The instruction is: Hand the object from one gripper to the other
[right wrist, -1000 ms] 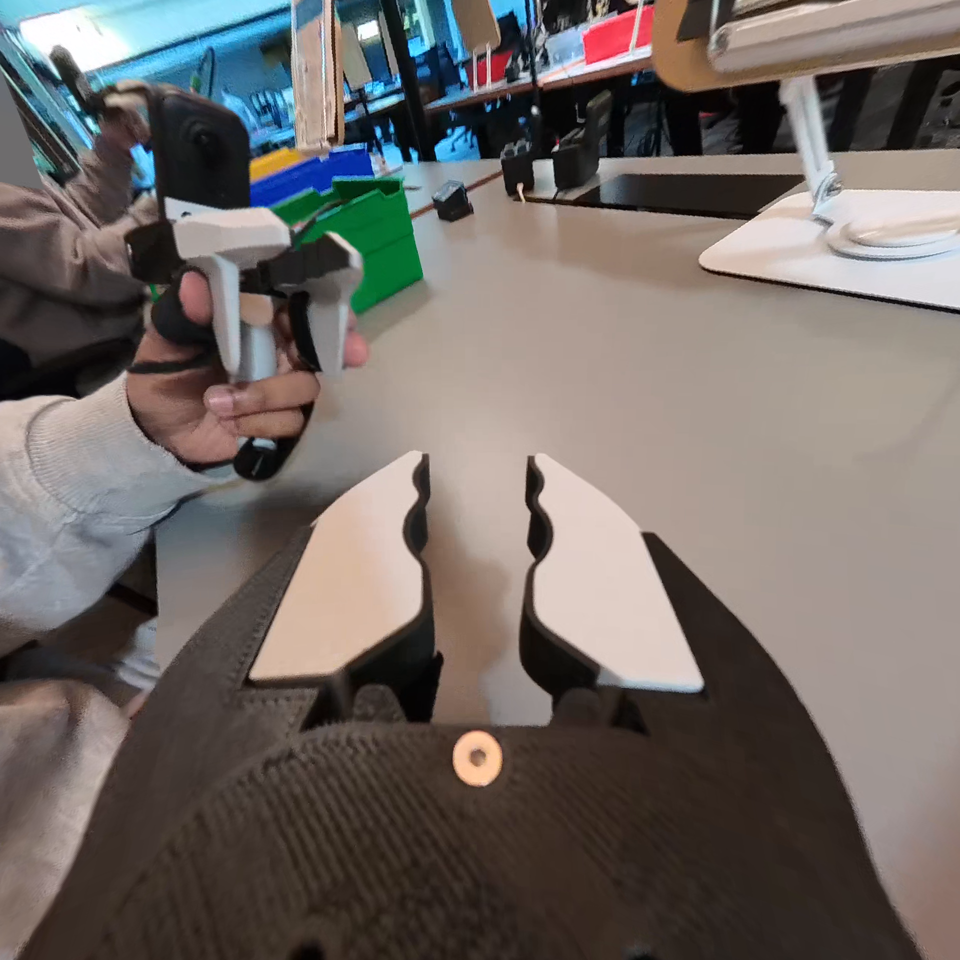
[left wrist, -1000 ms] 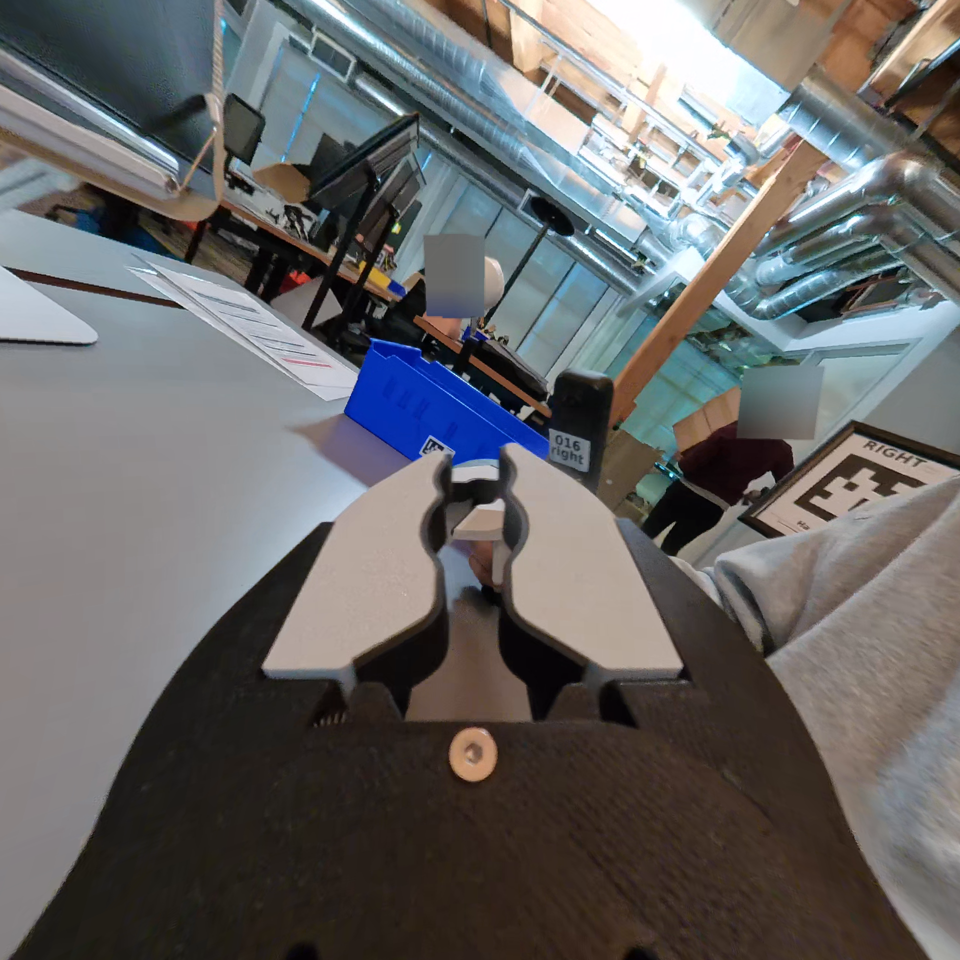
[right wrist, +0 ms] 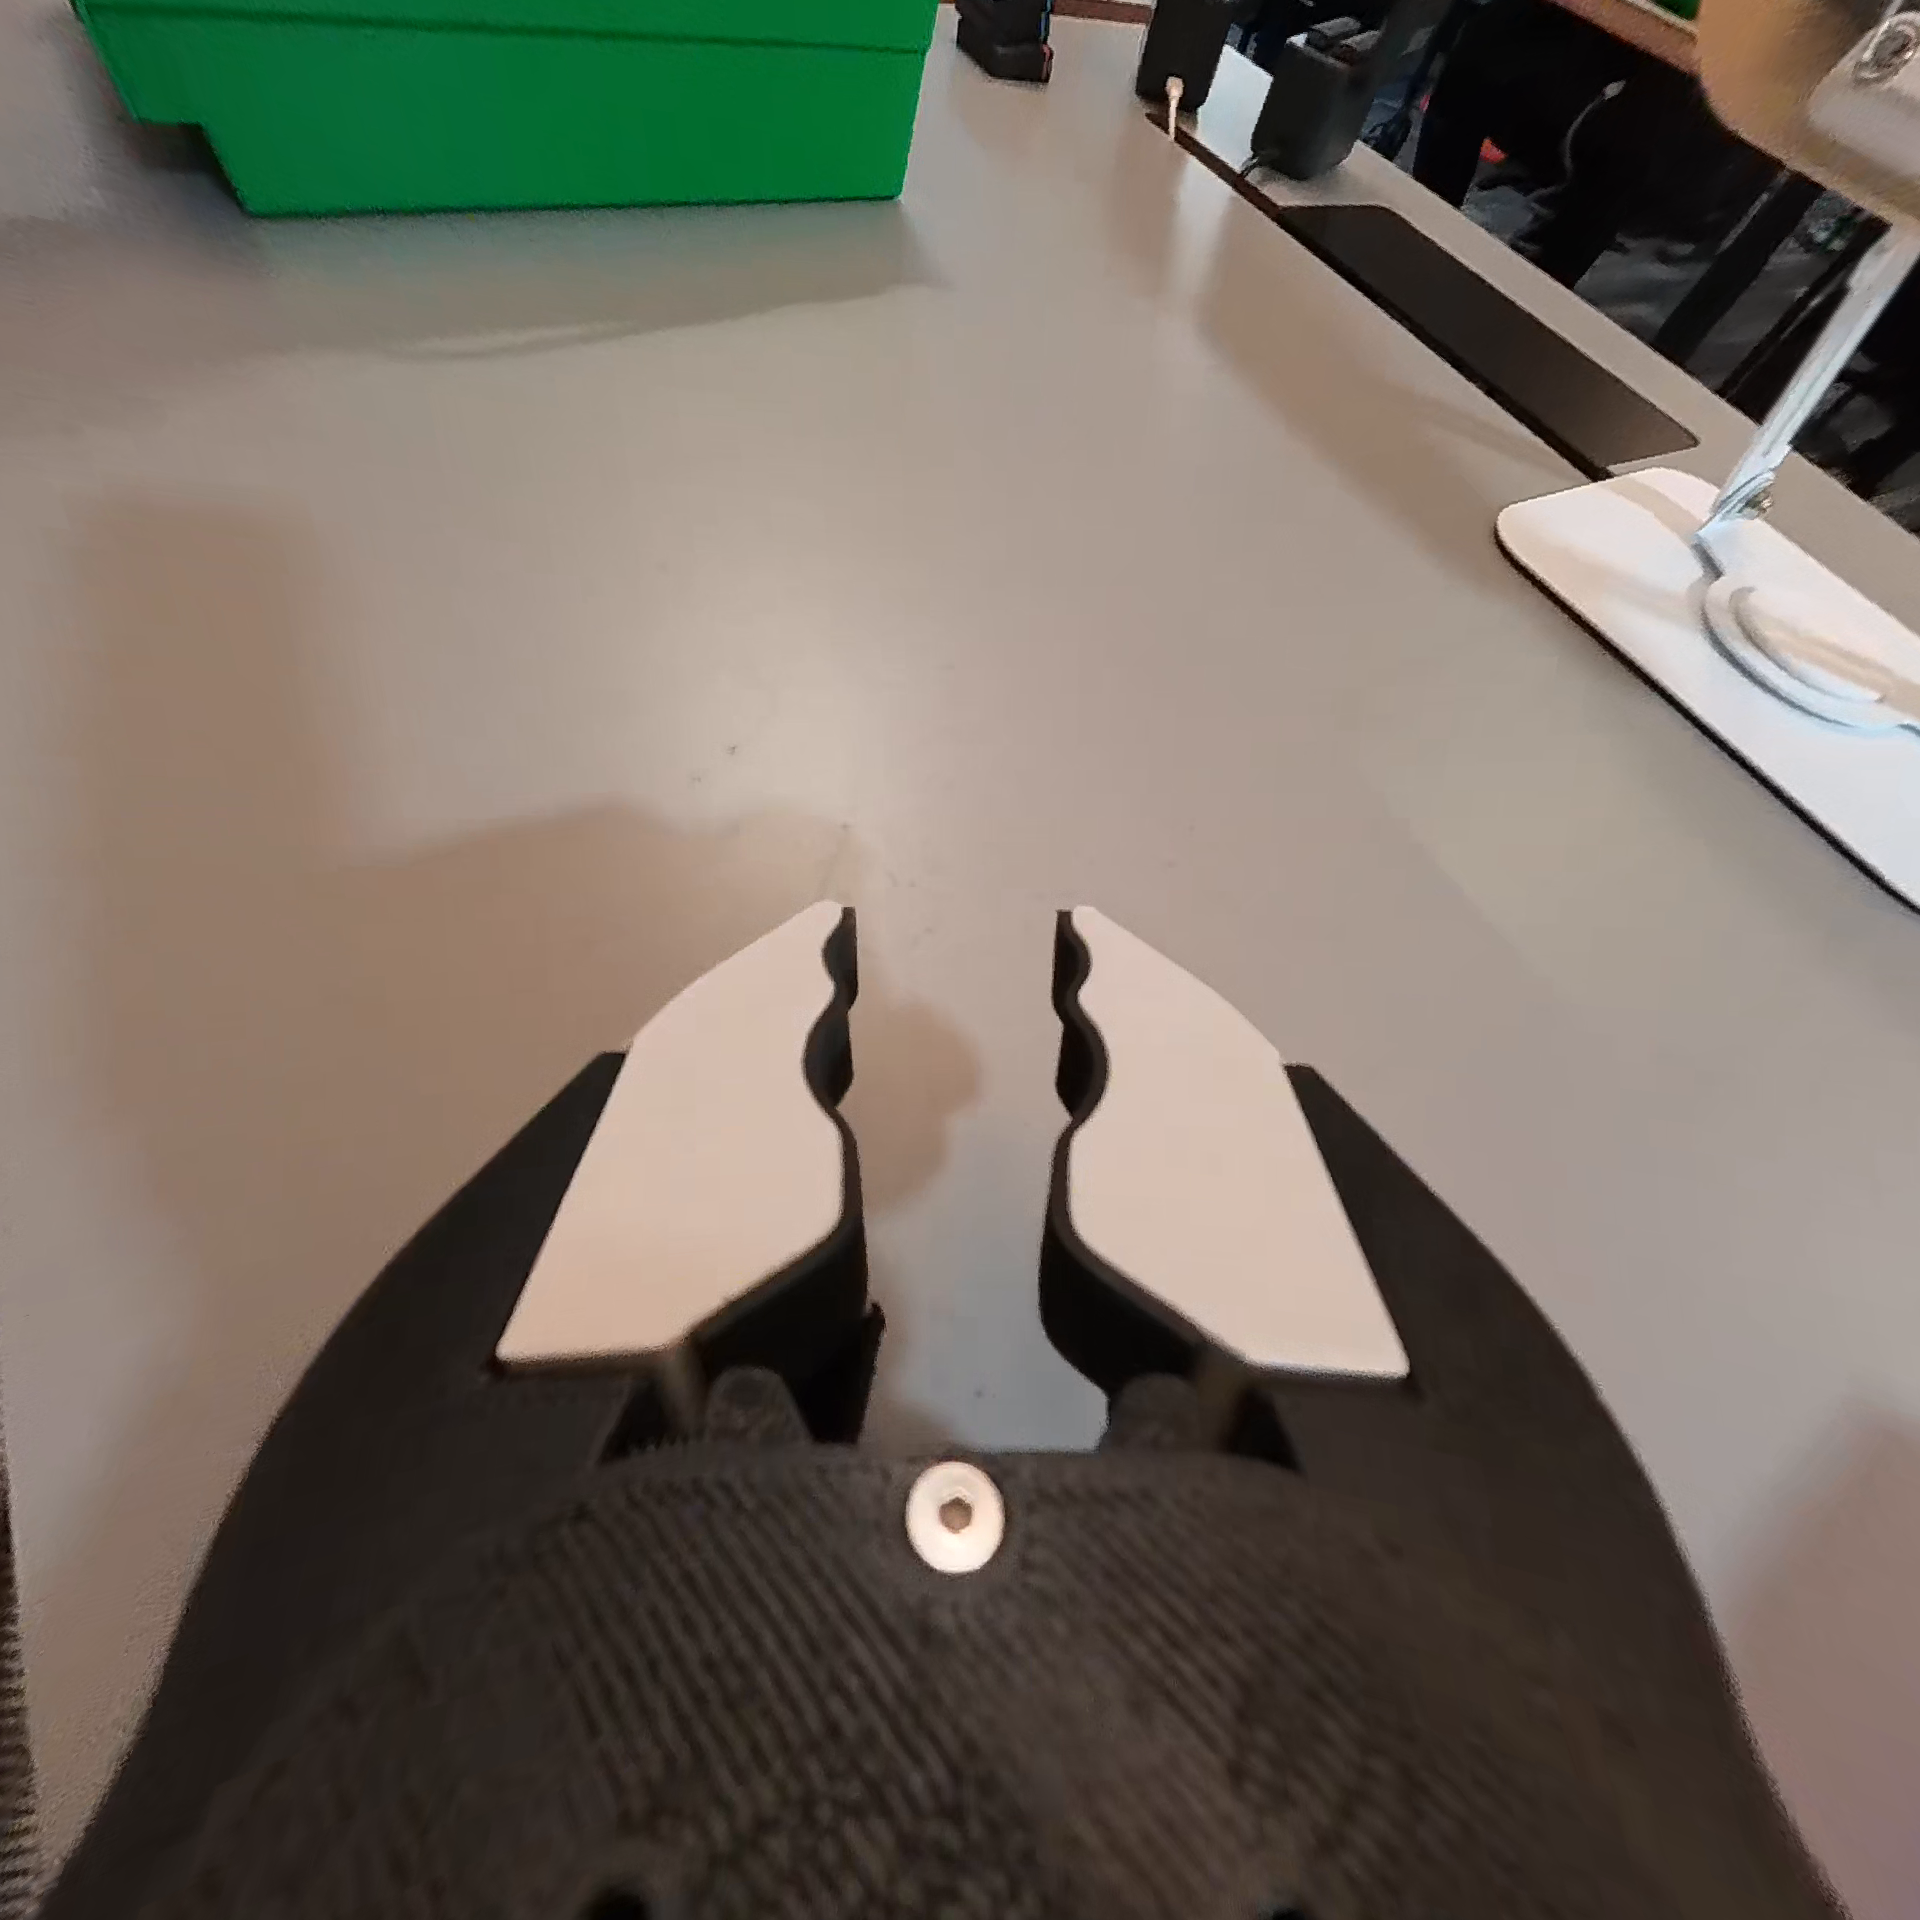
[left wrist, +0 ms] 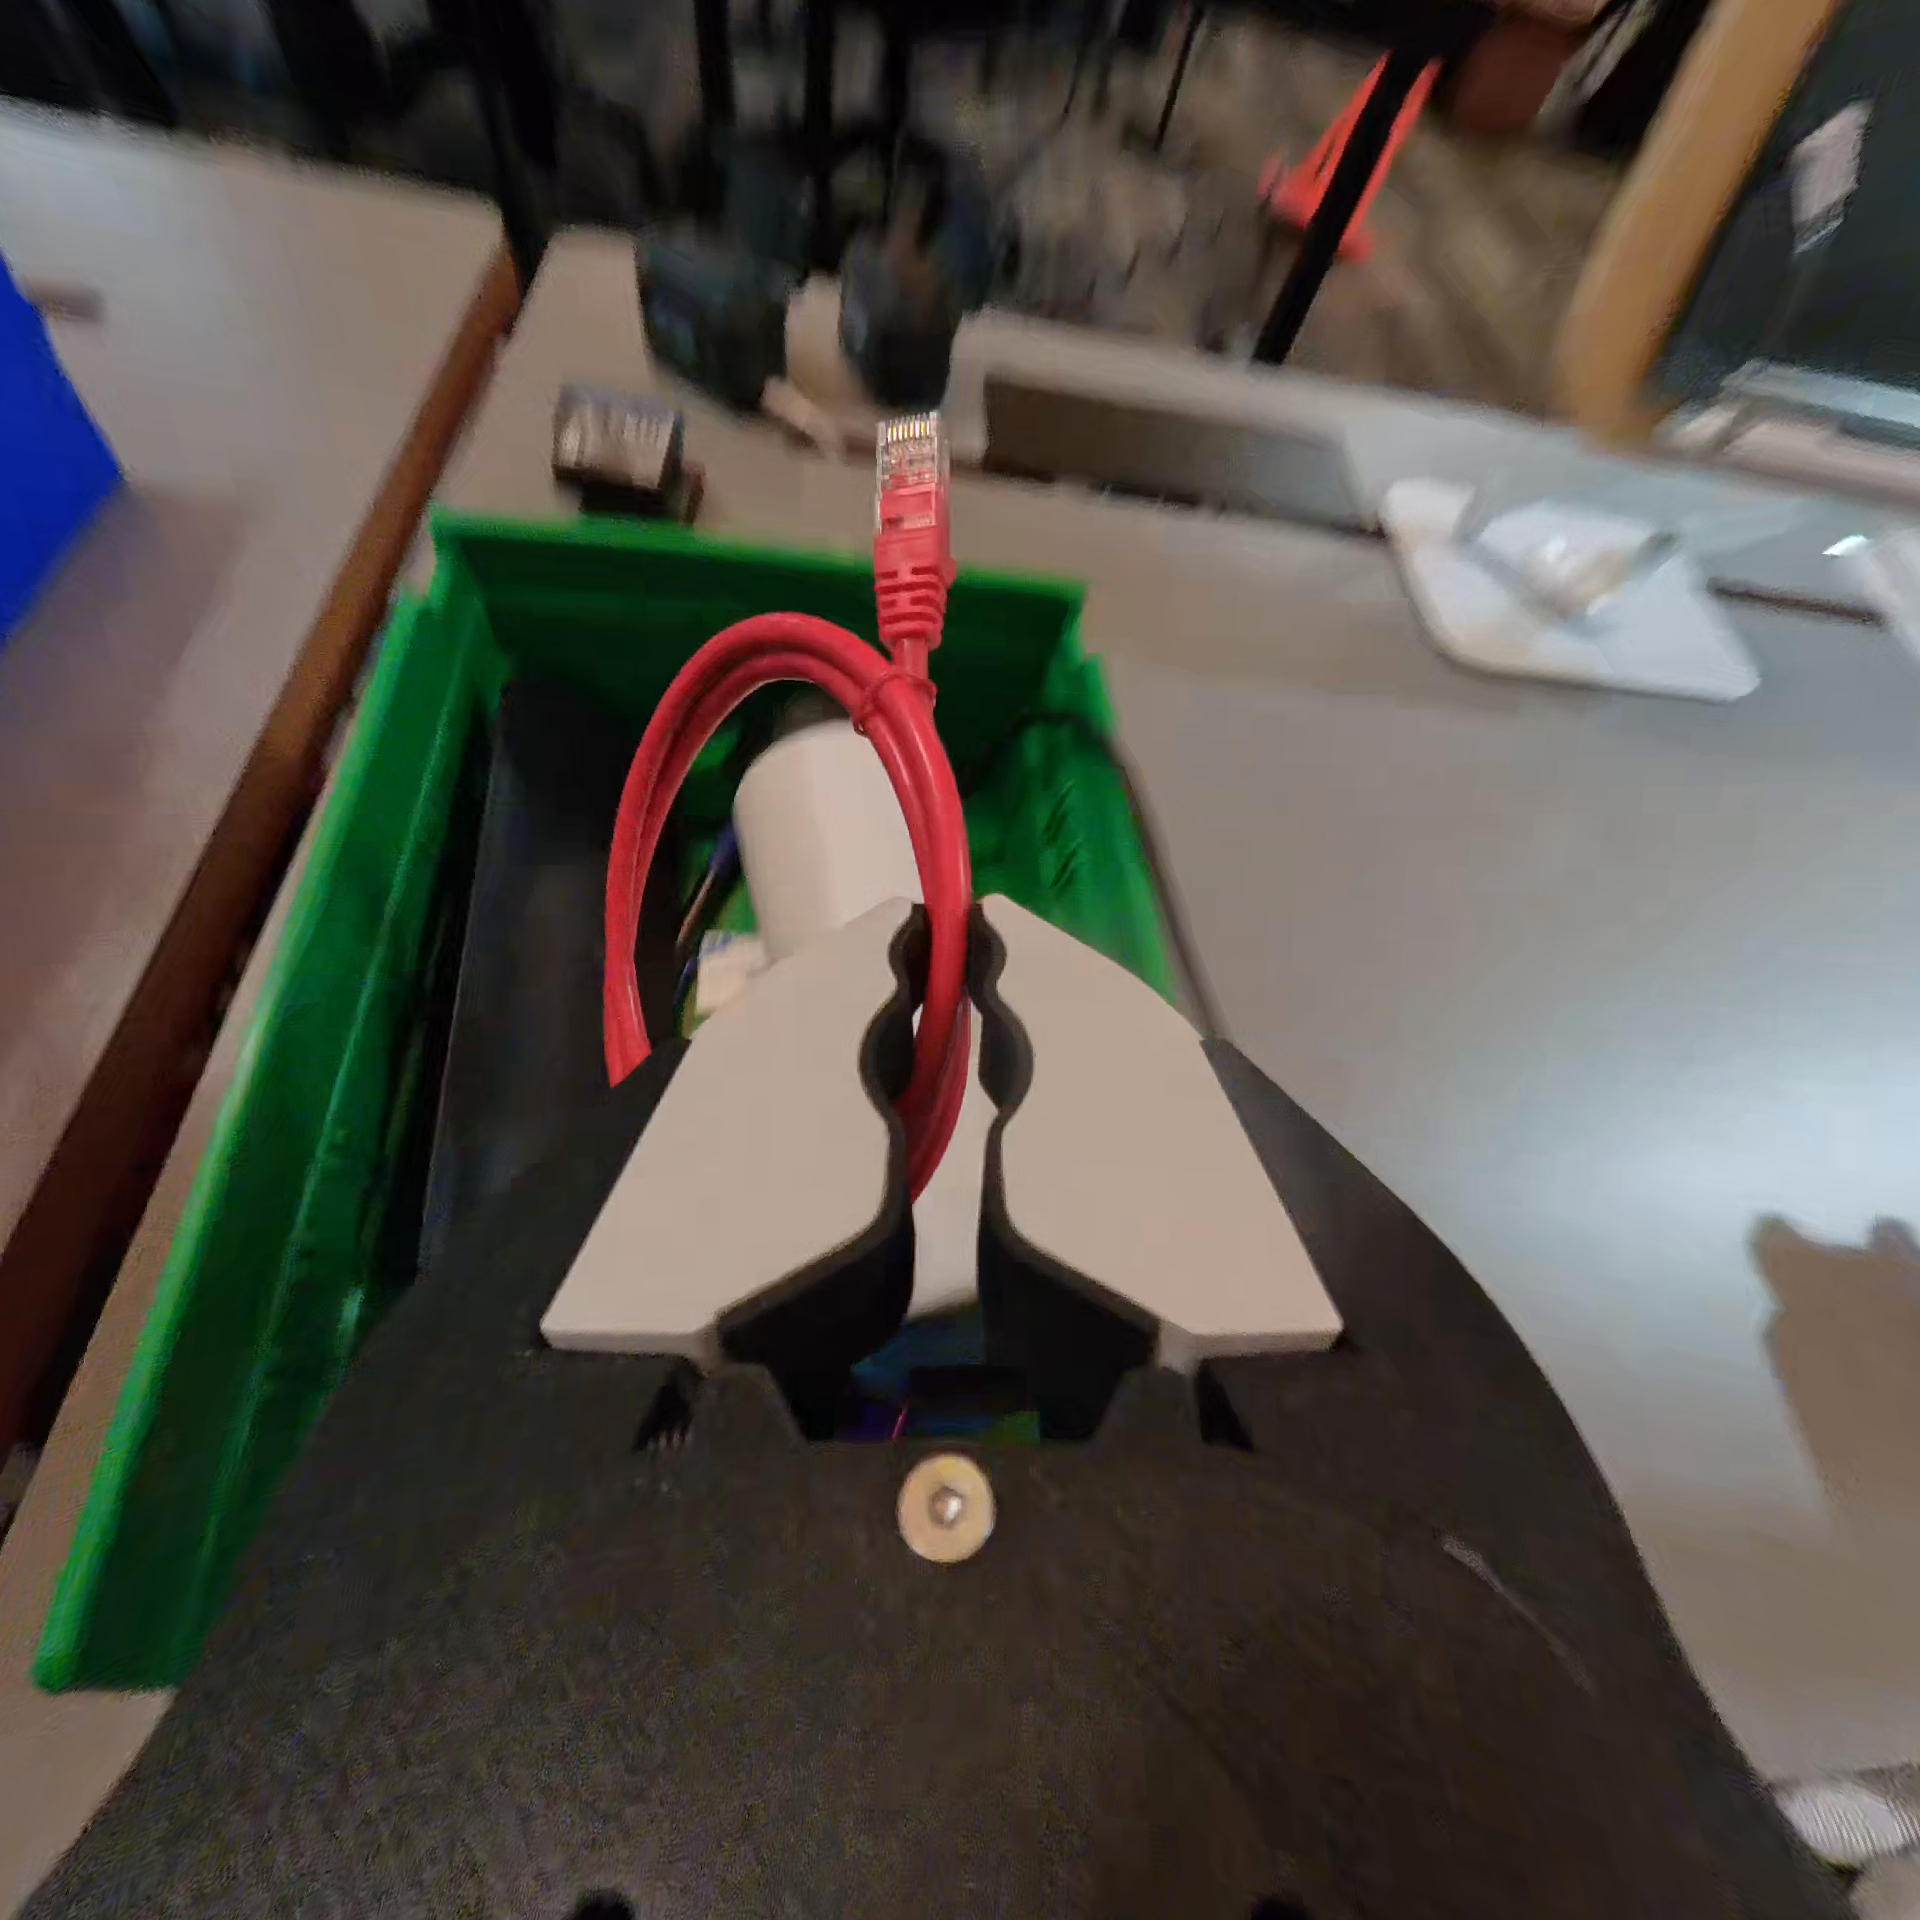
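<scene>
Now the left tongs (left wrist: 943, 914) are clenched on a coiled red network cable (left wrist: 779, 831) with a clear plastic plug, pinching one side of the loop between their grey fingers (left wrist: 769, 1122). That loop rises above the open green plastic bin (left wrist: 260, 1143), with the plug end pointing up past the bin's far wall. Inside the bin, behind the loop, lies a pale grey cylinder (left wrist: 821, 831); the other bin contents are too blurred to name. Right of the bin, the right tongs (right wrist: 956, 920) hover released over the bare grey desk (right wrist: 935, 520), with a clear gap between their white-topped fingers (right wrist: 707, 1143) and nothing in it. Farther right of the bin stands a white flat stand base (right wrist: 1704, 644).
</scene>
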